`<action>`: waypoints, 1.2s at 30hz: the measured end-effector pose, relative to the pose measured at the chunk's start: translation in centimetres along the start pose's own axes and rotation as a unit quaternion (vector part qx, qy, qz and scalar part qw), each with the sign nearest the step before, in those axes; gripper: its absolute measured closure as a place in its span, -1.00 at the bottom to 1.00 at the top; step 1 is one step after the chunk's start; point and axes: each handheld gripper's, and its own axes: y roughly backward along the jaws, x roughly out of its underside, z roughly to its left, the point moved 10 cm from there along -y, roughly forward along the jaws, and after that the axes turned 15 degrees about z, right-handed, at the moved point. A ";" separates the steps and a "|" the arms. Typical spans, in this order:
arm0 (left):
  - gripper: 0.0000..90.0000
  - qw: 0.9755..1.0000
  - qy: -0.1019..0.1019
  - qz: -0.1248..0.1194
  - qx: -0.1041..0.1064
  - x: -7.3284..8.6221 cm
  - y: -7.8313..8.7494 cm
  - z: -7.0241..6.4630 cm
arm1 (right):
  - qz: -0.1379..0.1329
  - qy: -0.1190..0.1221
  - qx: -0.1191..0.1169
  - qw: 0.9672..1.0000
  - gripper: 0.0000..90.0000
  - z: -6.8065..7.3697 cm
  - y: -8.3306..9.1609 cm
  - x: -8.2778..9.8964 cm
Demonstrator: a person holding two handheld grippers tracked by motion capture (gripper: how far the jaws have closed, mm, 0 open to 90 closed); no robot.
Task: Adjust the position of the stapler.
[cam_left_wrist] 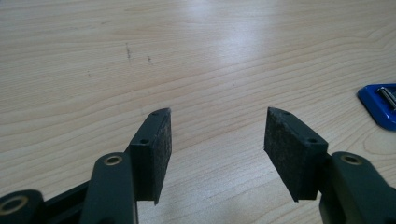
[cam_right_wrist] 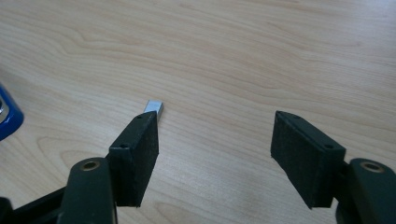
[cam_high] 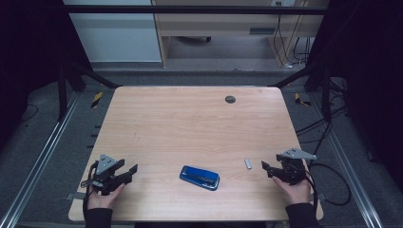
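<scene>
A blue stapler [cam_high: 200, 177] lies flat on the wooden table [cam_high: 190, 123] near its front edge, between my two hands. Its blue end [cam_left_wrist: 380, 103] shows at the right edge of the left gripper view, and a blue corner [cam_right_wrist: 7, 116] at the left edge of the right gripper view. A small silver block [cam_high: 247, 163] lies right of the stapler; its end [cam_right_wrist: 154, 107] peeks past my right gripper's left jaw. My left gripper [cam_high: 133, 171] rests at the front left, open and empty [cam_left_wrist: 217, 135]. My right gripper [cam_high: 266, 168] rests at the front right, open and empty [cam_right_wrist: 215, 140].
A dark round grommet [cam_high: 230, 99] sits in the table's far side. Metal rails [cam_high: 43, 156] run along both sides of the table, and cables [cam_high: 328, 123] lie on the floor at the right. A cabinet [cam_high: 223, 23] stands beyond the table.
</scene>
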 end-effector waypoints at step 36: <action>-0.06 0.999 -0.014 0.034 0.017 0.3 -0.6 -0.6 | 0.067 0.206 -0.104 0.971 -0.23 11.5 1.8 -6.2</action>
